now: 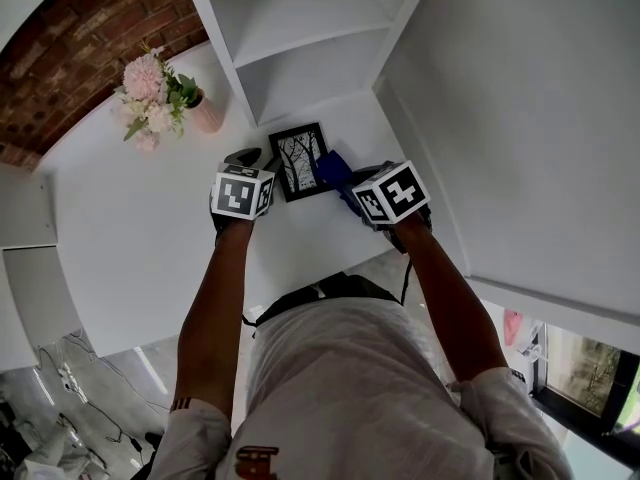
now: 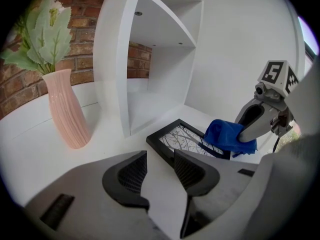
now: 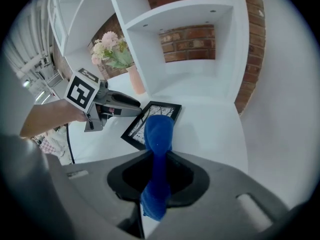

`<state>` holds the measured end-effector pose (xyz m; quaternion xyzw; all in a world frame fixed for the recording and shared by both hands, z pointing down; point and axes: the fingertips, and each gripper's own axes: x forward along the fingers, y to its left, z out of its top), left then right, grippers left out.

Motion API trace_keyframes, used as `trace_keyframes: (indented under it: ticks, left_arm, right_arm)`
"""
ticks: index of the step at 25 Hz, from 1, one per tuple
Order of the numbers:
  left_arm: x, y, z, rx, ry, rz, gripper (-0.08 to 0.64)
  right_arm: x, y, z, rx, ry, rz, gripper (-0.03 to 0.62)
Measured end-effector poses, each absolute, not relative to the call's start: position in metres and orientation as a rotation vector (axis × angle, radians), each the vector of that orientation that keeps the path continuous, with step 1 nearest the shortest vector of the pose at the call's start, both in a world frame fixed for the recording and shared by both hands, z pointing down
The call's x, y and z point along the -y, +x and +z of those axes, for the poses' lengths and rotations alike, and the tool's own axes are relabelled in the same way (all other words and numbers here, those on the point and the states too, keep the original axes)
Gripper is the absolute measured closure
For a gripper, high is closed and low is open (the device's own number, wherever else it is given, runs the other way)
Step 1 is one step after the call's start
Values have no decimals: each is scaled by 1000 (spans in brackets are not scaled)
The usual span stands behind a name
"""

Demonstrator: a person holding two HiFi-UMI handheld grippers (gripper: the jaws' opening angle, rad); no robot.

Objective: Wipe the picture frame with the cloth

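Observation:
A black picture frame (image 1: 300,160) with a tree print lies flat on the white table (image 1: 140,238), in front of the shelf unit. My right gripper (image 1: 348,184) is shut on a blue cloth (image 1: 333,170), and the cloth rests on the frame's right edge. In the right gripper view the cloth (image 3: 159,134) runs up from between the jaws of that gripper (image 3: 157,179) over the frame (image 3: 165,110). My left gripper (image 2: 160,171) is open and holds nothing. It hovers just short of the frame (image 2: 180,139), at its left side. From there the cloth (image 2: 225,134) shows beyond it.
A pink vase (image 1: 205,115) with pink flowers stands left of the frame. The white shelf unit (image 1: 300,38) rises right behind the frame. A white wall (image 1: 520,118) closes the right side. The table's near edge (image 1: 300,278) lies by the person's body.

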<state>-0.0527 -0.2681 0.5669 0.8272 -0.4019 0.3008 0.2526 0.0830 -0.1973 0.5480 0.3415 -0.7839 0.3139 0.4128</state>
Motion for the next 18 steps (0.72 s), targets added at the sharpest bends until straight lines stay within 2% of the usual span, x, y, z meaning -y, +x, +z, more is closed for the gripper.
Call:
trace_keyframes:
  ticks: [9, 18]
  left_arm:
    - [269, -49, 534, 1139, 2301, 713, 394]
    - [263, -33, 421, 1159, 2491, 289, 396]
  right_arm:
    - [208, 77, 498, 2157, 897, 760, 525]
    - [230, 61, 409, 2414, 1015, 590, 525]
